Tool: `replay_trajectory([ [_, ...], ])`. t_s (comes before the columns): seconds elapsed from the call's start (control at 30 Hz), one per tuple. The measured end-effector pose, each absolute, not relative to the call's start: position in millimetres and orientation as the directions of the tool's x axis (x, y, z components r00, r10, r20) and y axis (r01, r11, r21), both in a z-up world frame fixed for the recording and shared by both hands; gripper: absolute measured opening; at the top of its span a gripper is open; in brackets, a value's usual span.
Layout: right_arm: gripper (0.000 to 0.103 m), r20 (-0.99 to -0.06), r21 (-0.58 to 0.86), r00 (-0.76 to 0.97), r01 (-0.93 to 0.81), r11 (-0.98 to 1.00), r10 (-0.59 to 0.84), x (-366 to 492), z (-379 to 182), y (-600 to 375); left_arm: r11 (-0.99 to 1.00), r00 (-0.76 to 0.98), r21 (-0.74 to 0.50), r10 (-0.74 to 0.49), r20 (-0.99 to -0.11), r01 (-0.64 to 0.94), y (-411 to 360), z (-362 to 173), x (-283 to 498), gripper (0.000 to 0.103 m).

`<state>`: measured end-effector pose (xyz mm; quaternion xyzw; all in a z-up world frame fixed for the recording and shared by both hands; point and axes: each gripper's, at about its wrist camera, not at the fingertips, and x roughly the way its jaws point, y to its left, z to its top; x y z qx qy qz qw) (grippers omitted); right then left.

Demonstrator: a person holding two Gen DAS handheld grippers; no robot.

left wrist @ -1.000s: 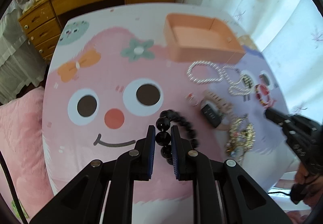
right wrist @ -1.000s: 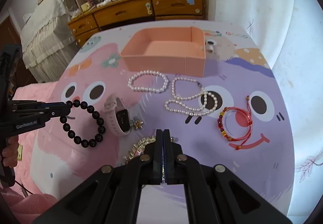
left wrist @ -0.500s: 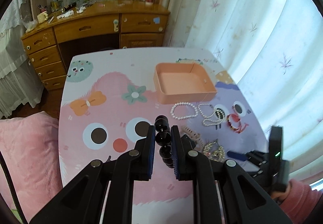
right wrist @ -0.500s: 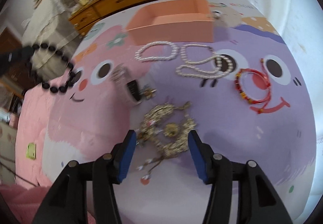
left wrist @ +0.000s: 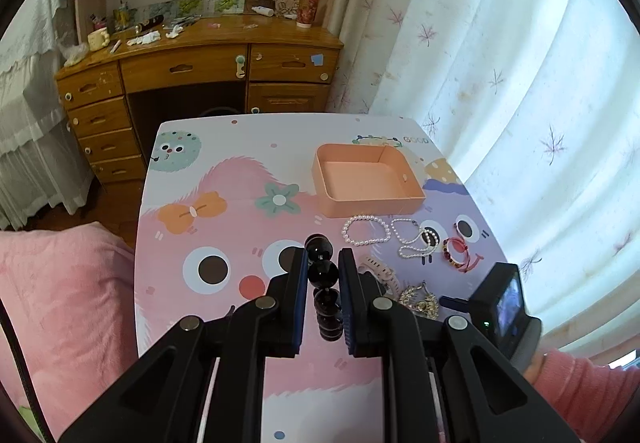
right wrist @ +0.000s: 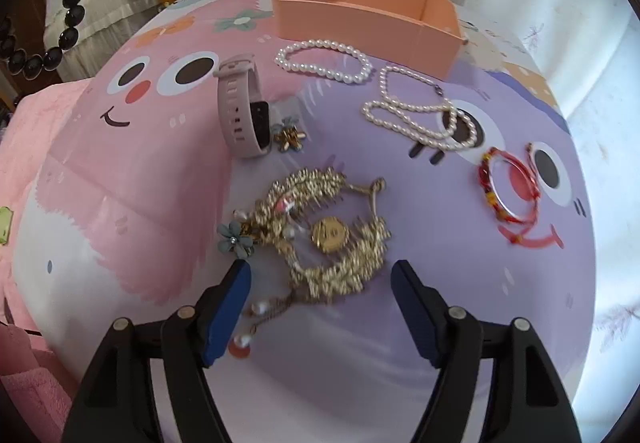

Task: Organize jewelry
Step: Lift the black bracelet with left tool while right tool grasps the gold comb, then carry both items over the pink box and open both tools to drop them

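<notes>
Left fingers [left wrist: 323, 275] pinch the black bead bracelet [left wrist: 322, 275]; right fingers [right wrist: 320, 283] spread over the gold jewelry [right wrist: 320, 231].

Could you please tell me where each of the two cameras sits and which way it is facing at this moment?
Left wrist: rides the left tool, high above the table, facing the desk; it grips the black bead bracelet; a pink sleeve shows.
Right wrist: rides the open right tool, low over the gold jewelry.
Shared: orange box, pearls, watch.
</notes>
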<state>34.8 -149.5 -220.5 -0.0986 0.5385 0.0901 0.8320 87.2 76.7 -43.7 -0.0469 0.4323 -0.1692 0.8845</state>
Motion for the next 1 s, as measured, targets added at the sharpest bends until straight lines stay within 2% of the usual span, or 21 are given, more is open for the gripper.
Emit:
replay_trajectory([
  [0.1, 0.073, -0.909, -0.068, 0.413, -0.284, 0.956, 0.058, 38.5, -219.9, -147.0, 0.945, 0.579, -0.218, -0.322, -0.749, 0.244, 75.0, -40.0, 86.6, 0.013],
  [0.2, 0.059, -0.907, -0.062, 0.414, -0.307, 0.95, 0.075, 40.7, -217.3, -145.7, 0.954, 0.588, -0.204, -0.296, -0.753, 0.219, 71.5, -36.4, 88.2, 0.013],
  [0.5, 0.057, -0.913, 0.044, 0.373, -0.312, 0.949, 0.165, 47.0, -200.7, -158.5, 0.956, 0.59, -0.241, -0.293, -0.752, 0.167, 64.6, -26.8, 103.0, 0.013],
  [0.57, 0.057, -0.904, 0.061, 0.385, -0.312, 0.948, 0.185, 46.4, -190.5, -162.7, 0.955, 0.588, -0.241, -0.295, -0.753, 0.17, 61.1, -23.8, 107.4, 0.013],
  [0.6, 0.051, -0.902, 0.067, 0.388, -0.311, 0.948, 0.191, 46.8, -186.5, -164.7, 0.956, 0.587, -0.24, -0.294, -0.754, 0.17, 59.9, -22.8, 109.8, 0.013],
  [1.0, 0.051, -0.841, 0.122, 0.468, -0.325, 0.938, 0.272, 67.4, -118.8, -183.9, 0.953, 0.569, -0.207, -0.299, -0.766, 0.223, 34.7, -1.3, 153.1, 0.013],
])
